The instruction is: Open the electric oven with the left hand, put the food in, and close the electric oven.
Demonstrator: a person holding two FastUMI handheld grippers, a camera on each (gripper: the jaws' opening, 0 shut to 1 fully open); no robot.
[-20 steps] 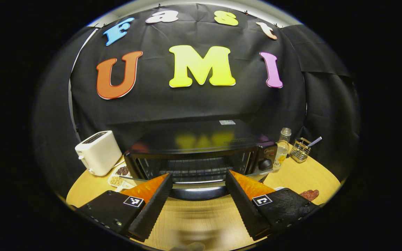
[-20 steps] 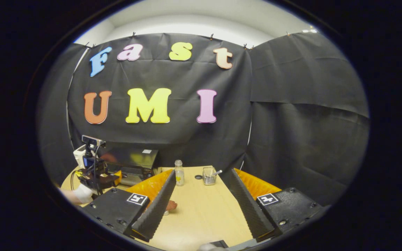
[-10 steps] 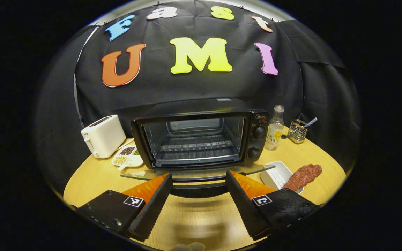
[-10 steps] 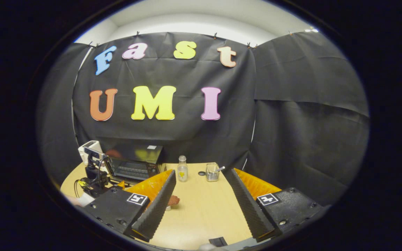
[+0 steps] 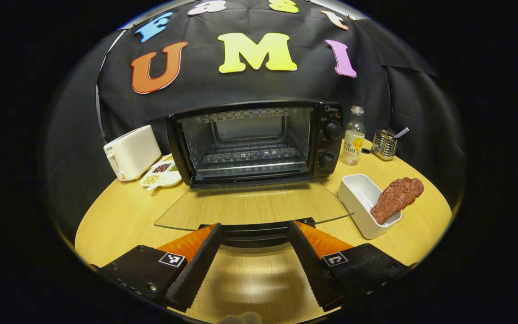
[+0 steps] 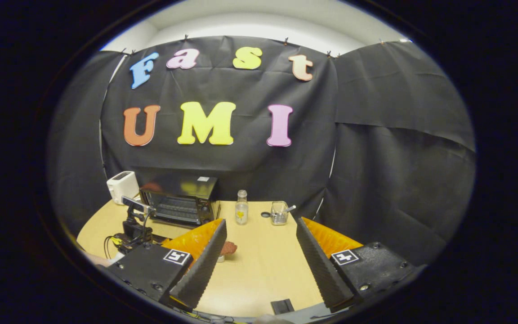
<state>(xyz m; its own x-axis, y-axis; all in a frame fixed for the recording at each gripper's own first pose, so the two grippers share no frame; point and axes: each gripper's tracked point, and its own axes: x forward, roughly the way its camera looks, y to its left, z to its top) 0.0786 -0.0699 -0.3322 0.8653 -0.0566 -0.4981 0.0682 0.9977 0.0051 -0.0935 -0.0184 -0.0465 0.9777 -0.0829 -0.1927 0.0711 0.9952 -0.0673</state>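
Over the last second the oven (image 5: 254,143) door (image 5: 252,209) has swung fully down, its handle (image 5: 255,231) between the spread fingers of the left gripper (image 5: 253,265); the meat (image 5: 396,198) rests on the white tray (image 5: 361,203) just right, awaiting the spread right gripper (image 6: 259,263).

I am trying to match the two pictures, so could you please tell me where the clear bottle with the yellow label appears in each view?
Left gripper view: the bottle stands right of centre, just right of the oven.
Right gripper view: the bottle is small, near the middle, at the back of the table.
Shared landmark: the wire holder stands just to the bottle's right in both views.
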